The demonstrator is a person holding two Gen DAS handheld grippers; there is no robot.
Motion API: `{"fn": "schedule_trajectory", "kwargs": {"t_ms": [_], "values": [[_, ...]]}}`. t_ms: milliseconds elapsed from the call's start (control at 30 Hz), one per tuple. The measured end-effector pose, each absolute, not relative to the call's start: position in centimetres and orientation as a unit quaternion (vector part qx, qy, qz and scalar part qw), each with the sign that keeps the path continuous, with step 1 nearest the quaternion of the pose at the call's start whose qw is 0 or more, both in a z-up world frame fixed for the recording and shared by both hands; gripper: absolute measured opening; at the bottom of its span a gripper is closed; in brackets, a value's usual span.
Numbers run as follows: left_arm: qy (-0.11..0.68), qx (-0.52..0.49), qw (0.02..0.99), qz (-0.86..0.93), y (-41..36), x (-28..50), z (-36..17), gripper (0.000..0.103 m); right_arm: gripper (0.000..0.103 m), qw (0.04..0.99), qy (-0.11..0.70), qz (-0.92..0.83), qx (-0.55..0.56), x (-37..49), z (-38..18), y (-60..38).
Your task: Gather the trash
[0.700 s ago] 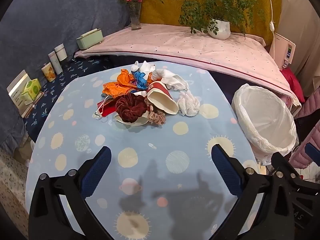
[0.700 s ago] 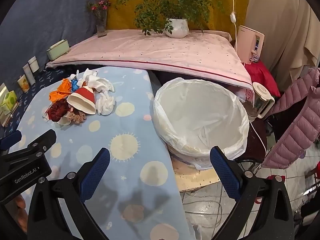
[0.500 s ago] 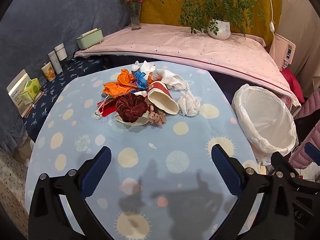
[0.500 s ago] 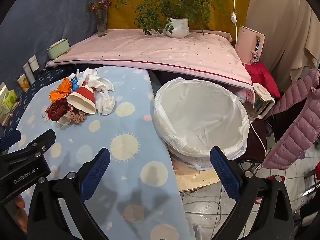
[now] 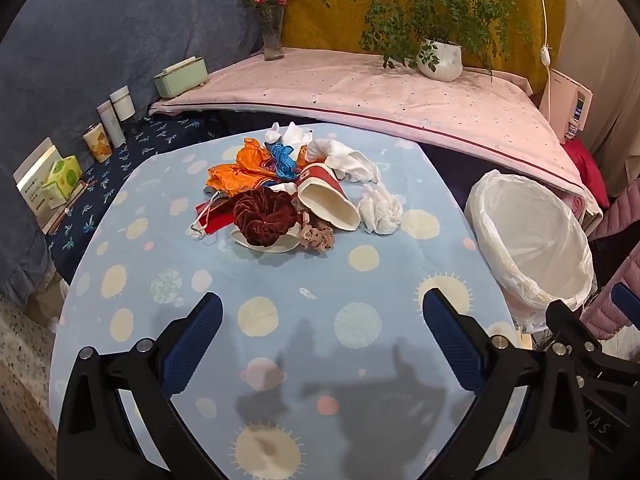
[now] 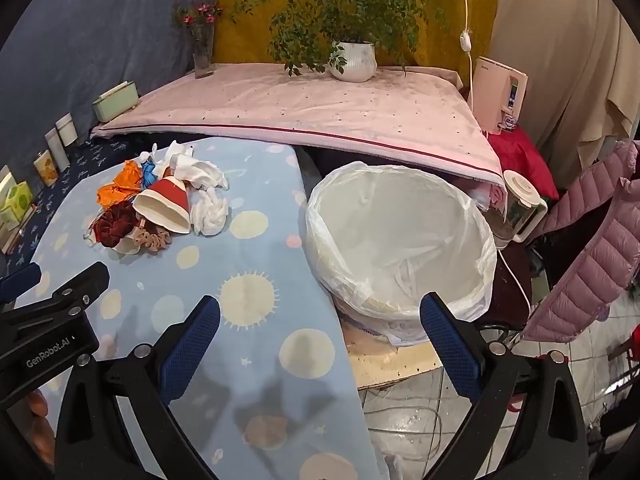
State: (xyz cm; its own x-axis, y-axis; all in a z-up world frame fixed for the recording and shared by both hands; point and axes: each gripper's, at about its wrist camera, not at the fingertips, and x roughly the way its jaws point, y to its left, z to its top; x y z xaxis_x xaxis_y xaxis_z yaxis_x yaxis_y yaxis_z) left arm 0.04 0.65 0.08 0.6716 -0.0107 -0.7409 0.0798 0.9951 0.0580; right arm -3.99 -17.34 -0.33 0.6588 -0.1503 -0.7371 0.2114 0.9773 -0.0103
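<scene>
Blue pads: the left gripper (image 5: pixel 322 316) has its fingers (image 5: pixel 196 340) spread as wide as they go, nothing between them, hovering above the bare tablecloth (image 5: pixel 360 280).
Right gripper (image 6: pixel 320 320): likewise released and empty, pads apart, straddling the table edge and the near rim of the bin.
Trash pile (image 5: pixel 296 196): heaped at the far middle of the table, well apart from both grippers.
Paper cup (image 5: pixel 328 200): lying on its side, mouth toward the camera; probably light and easily crushed, best pinched across the rim.
Crumpled tissue (image 5: pixel 380 210): just beside the cup; soft and weightless by the look, any bunch will do.
Velvet scrunchie (image 5: pixel 266 216): soft and springy, likely grips well through its thick ring.
Orange wrapper (image 5: pixel 240 170): thin, possibly slippery.
Lined bin (image 6: pixel 400 240): off the table's right side, open-mouthed and empty.
</scene>
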Motion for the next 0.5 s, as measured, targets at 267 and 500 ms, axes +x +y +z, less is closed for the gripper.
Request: {"fn": "schedule_trajectory", "kwargs": {"t_ms": [267, 500], "values": [[0.403, 0.044, 0.914, -0.025, 0.26, 0.29, 0.24, 0.096, 0.096, 0.911, 0.398, -0.103, 0.039, -4.03, -0.27, -17.61], [0.405, 0.042, 0.913, -0.027, -0.01, 0.83, 0.43, 0.096, 0.096, 0.91, 0.4, -0.104, 0.039, -4.02, -0.17, -17.64]]}}
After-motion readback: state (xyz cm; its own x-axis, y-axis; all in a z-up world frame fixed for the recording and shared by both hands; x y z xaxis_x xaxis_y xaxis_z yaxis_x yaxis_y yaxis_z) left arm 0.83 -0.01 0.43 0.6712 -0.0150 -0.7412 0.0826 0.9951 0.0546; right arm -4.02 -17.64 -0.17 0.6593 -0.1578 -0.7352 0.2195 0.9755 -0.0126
